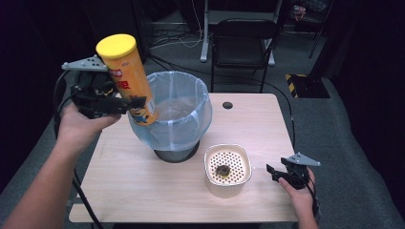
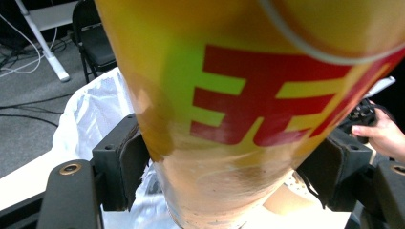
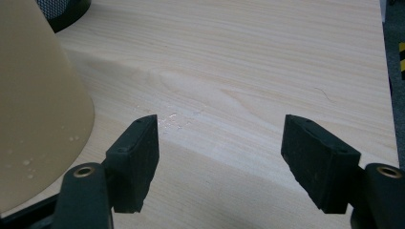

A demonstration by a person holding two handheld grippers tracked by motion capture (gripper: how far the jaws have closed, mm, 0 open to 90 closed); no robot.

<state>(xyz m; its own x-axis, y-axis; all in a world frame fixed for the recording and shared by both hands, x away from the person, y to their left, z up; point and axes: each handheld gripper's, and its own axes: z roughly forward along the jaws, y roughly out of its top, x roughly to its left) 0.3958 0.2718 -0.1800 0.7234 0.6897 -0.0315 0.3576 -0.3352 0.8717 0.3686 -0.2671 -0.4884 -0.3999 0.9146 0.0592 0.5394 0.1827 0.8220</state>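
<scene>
1. Left gripper (image 1: pixel 125 103), at the left of the high view, is seen clenched on the chip can (image 1: pixel 127 78); in the left gripper view the can (image 2: pixel 248 109) is pressed between both black jaws, and its top and bottom ends are cut off by the frame there.
2. Table (image 1: pixel 267 129): a light wood top is spread across the middle of the high view; its near left edge is partly hidden by the person's left forearm.
3. Bin (image 1: pixel 179 112): lined with a pale translucent bag, it is stood at the table's centre, and its left rim is overlapped by the can's lower end.
4. Can: it is held raised at the upper left of the high view, above the bin's left rim. The long axis is tilted, with the yellow lid toward the upper left and the base down toward the bin. Whether the base touches the bag cannot be told.
5. Strainer bowl (image 1: pixel 228 170): a cream bowl with a perforated insert is placed right of the bin; a dark lump in it is too small to make out.
6. Right gripper (image 1: pixel 277 174), at the lower right, is held released, jaws apart over bare wood (image 3: pixel 219 138), just beside the bowl (image 3: pixel 38 109).
</scene>
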